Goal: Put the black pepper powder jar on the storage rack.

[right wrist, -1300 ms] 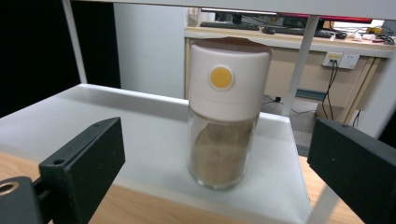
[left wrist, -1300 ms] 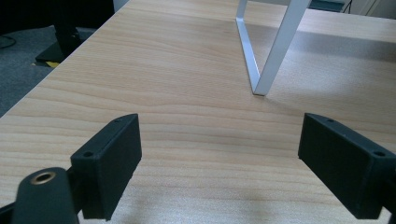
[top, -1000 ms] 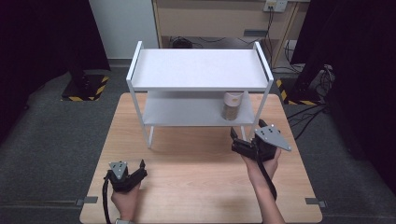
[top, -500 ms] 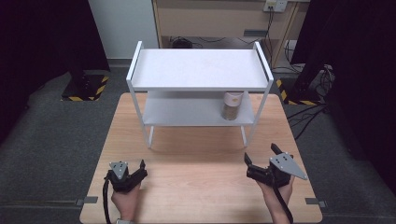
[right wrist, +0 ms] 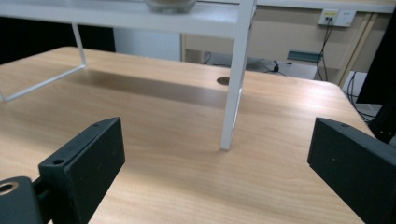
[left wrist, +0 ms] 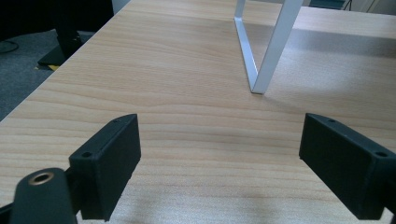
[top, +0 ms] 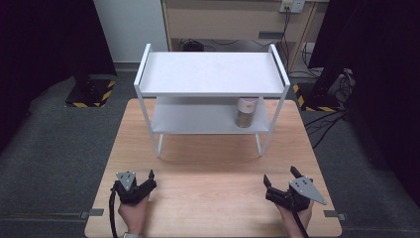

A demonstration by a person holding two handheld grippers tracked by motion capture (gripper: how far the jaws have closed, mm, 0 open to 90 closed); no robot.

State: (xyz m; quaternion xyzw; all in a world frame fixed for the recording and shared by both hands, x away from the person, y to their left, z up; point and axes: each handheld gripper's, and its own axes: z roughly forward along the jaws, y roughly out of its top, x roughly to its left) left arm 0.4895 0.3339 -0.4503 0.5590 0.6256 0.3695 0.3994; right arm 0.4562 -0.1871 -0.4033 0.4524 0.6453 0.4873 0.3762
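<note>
A white two-tier shelf (top: 213, 74) stands on the far half of the wooden table (top: 208, 168). On the right end of its lower tier sits a jar (top: 246, 113) with a pale lid and brownish contents; its base also shows in the right gripper view (right wrist: 170, 4). My left gripper (top: 148, 179) rests near the table's front left edge, open and empty (left wrist: 229, 154). My right gripper (top: 280, 177) is at the front right, also open with nothing between its jaws (right wrist: 219, 158). Both are well short of the shelf.
The shelf's front legs (left wrist: 268, 56) (right wrist: 236, 79) stand ahead of each gripper. A cable hole (right wrist: 224, 80) lies in the table behind the right leg. Dark floor, cables (top: 327, 124) and a wooden cabinet (top: 233, 20) surround the table.
My right gripper has drawn back from beside the shelf's right front leg to the table's front right edge. The left gripper has stayed put.
</note>
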